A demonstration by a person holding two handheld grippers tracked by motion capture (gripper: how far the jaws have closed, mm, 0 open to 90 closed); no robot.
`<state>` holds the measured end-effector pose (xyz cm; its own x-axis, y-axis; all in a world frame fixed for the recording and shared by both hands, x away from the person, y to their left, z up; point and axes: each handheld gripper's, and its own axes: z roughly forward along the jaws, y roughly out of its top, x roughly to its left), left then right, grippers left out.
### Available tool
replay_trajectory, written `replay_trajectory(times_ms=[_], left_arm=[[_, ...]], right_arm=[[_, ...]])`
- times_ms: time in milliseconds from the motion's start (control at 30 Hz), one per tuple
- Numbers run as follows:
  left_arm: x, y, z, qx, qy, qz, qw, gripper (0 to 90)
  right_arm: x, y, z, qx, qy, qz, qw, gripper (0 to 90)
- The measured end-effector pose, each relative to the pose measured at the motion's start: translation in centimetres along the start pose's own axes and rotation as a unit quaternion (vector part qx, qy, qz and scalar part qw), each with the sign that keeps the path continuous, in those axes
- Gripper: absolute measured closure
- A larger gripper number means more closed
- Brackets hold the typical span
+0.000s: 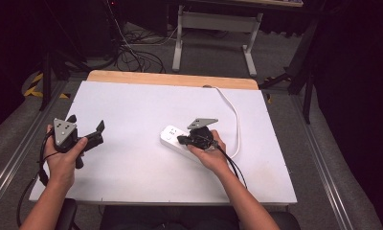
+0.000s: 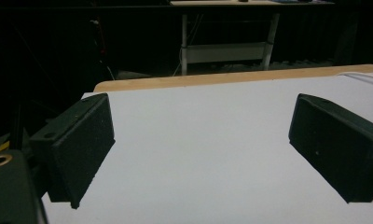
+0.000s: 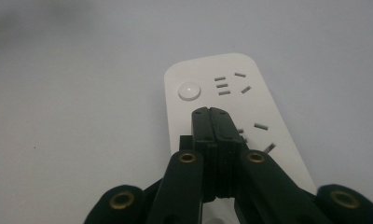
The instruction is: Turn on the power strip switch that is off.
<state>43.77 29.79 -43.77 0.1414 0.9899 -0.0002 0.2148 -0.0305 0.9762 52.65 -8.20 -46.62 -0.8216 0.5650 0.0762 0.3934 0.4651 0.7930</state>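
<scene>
A white power strip [image 1: 170, 135] lies right of the table's middle, and its white cable [image 1: 236, 120] loops off toward the far edge. In the right gripper view the power strip [image 3: 212, 77] shows a round button [image 3: 189, 90] and several socket slots. My right gripper [image 1: 181, 140] is shut, jaws pressed flat together with nothing between them. The right gripper [image 3: 216, 113] has its tips over the strip's top just behind the button; contact is unclear. My left gripper [image 1: 99, 132] is held at the table's left, open and empty. The left gripper [image 2: 201, 149] faces bare white surface.
The white tabletop [image 1: 132, 163] has a wooden strip [image 1: 170, 78] along its far edge. Beyond it, on the dark floor, stand a white table frame [image 1: 213, 28] and tangled cables [image 1: 132, 55]. Metal rails [image 1: 17, 148] run along both sides.
</scene>
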Motion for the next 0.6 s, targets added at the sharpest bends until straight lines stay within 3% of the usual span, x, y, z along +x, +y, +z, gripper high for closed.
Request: replay_trajectory(times_ms=[333, 600], left_arm=[[-0.03, -0.01, -0.03, 0.000, -0.001, 0.000, 1.0000, 7.4], [-0.10, -0.03, -0.03, -0.001, 0.000, 0.000, 1.0000, 7.5]], right_arm=[[0.15, -0.01, 0.13, 0.004, -0.005, 0.003, 1.0000, 90.0], [0.62, 0.20, 0.27, 0.016, -0.023, 0.003, 0.9996, 90.0]])
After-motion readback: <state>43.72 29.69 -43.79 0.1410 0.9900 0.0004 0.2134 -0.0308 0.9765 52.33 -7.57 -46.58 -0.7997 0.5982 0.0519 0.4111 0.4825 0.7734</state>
